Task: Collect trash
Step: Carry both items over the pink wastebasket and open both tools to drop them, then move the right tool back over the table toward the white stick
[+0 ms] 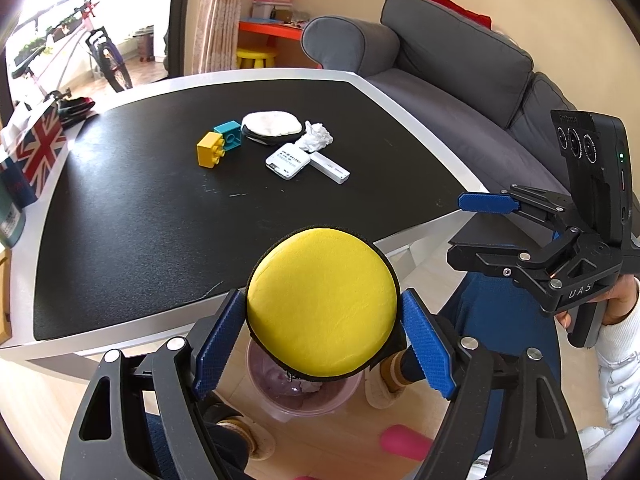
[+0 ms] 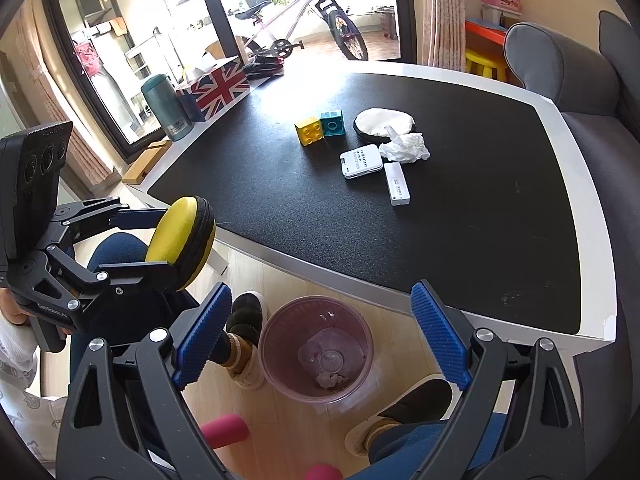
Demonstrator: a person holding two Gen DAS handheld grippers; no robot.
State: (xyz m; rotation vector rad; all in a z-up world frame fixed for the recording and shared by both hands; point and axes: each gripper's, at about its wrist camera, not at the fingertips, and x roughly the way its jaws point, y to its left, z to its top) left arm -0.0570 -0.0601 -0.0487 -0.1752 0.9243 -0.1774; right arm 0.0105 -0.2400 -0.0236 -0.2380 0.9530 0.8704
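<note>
Left wrist view shows my left gripper (image 1: pixel 322 344) clamped on a round yellow zip pouch (image 1: pixel 322 304), its blue pads (image 1: pixel 219 346) pressed against either side. I hold the pouch off the near edge of the table (image 1: pixel 404 98), and the pink trash bin (image 1: pixel 316 400) on the floor sits almost straight below it, partly hidden behind the pouch.

From the right wrist view, my right gripper (image 2: pixel 320 336) is spread wide and holds nothing; it hangs over the same bin (image 2: pixel 316 350), which already has a bit of crumpled scrap at the bottom. The pouch (image 2: pixel 180 238) shows there to the left of the bin and a little short of its mouth.

Toward the far middle of the table lie a crumpled tissue (image 1: pixel 318 136), a white round pouch (image 1: pixel 272 126), a white square device (image 1: pixel 287 160), a white stick-shaped device (image 1: pixel 331 167), and yellow (image 1: pixel 210 150) and teal (image 1: pixel 229 136) toy bricks.

I judge the step in hand to be the drop of the yellow pouch. Next I need to centre it over the bin's mouth, then part the pads so it falls inside and not onto my slipper (image 2: pixel 248 320) beside the bin. After that, the tissue looks like the plainest piece of trash for my free right gripper.
</note>
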